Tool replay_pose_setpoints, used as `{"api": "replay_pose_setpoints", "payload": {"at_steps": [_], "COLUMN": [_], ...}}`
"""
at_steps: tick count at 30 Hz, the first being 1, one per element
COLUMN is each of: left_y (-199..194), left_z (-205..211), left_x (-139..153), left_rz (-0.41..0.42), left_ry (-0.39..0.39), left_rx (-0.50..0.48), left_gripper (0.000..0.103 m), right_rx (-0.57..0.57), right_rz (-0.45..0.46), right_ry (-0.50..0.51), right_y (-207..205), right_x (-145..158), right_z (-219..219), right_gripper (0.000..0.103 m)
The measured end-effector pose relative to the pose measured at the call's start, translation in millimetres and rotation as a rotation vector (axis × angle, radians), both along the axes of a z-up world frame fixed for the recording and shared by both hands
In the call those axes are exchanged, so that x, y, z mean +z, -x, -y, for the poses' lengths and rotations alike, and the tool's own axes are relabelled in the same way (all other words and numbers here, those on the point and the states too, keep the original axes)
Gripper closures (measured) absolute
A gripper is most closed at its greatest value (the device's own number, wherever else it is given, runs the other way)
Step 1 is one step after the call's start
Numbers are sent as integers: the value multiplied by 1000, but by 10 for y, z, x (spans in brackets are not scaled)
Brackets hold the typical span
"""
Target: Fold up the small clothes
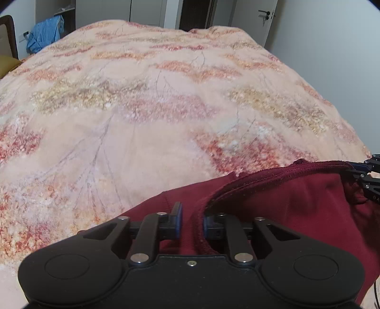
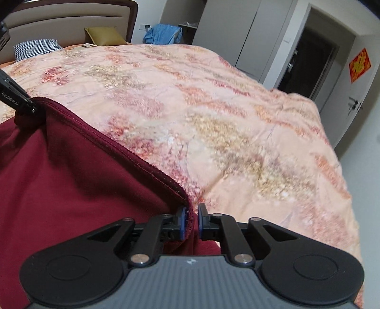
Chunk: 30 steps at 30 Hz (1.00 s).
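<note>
I see the dark red garment (image 1: pixel 285 197) lying at the near edge of the bed (image 1: pixel 154 107), over the patterned pink and orange bedspread (image 2: pixel 237 118). From my left wrist camera it fills the lower right, from about 3 o'clock round to 6 o'clock. From my right wrist camera it fills the lower left, from 6 o'clock to 9 o'clock.

My left gripper (image 1: pixel 192 225) has its jaws a little apart, with a fold of the garment's stitched hem standing up in the gap between them. The cloth lies against the right blue pad; I cannot tell whether the left pad touches it. My right gripper (image 2: pixel 190 223) also has its jaws slightly apart, with the corner of the hem (image 2: pixel 106 140) in the gap, lying against the left pad and clear of the right one. The hem runs stretched between the two grippers, and each shows in the other's view: the right gripper at 3 o'clock in the left view, the left gripper at 9 o'clock in the right view.

I see no container anywhere near the garment. At the head of the bed are a checked pillow (image 2: pixel 35 48) and an olive cushion (image 2: pixel 104 35) against the headboard (image 2: pixel 66 21). A blue cloth (image 2: pixel 163 34) hangs beyond the bed, at about 12 o'clock.
</note>
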<state>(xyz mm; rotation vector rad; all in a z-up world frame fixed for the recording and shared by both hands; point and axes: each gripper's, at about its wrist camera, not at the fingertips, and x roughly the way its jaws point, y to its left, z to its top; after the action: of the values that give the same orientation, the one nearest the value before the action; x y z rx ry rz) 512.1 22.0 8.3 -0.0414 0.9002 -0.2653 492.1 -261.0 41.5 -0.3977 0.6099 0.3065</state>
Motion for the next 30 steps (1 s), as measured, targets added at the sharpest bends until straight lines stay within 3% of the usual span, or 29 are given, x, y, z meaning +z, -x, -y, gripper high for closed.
{"api": "replay_pose_setpoints", "payload": {"at_steps": [2, 4, 6, 9, 12, 17, 24, 30], "left_y": [-13, -4, 7, 17, 14, 77, 241, 210], "left_z": [-30, -32, -25, -63, -173, -345, -249, -96], "left_x": [-33, -37, -27, 23, 101, 265, 236, -81], "left_rz": [-4, 13, 30, 38, 27, 73, 117, 56], "left_ry": [-10, -52, -103, -114, -35, 52, -27, -136], "left_rx": [0, -10, -33, -79, -108, -82, -110, -81], "left_gripper": [70, 54, 30, 23, 15, 12, 4, 5], "right_rx": [-4, -18, -34, -55, -73, -146, -225, -76], "right_rz": [-18, -26, -29, -22, -23, -23, -7, -155], "right_ry": [-22, -40, -64, -79, -80, -83, -180, -303], "right_y": [-69, -100, -135, -153, -174, -254, -280, -201], "right_x": [-34, -55, -65, -69, -77, -129, -68, -94], "right_z": [33, 49, 83, 118, 149, 204, 415, 492], "right_gripper": [86, 72, 32, 13, 6, 2, 0, 0]}}
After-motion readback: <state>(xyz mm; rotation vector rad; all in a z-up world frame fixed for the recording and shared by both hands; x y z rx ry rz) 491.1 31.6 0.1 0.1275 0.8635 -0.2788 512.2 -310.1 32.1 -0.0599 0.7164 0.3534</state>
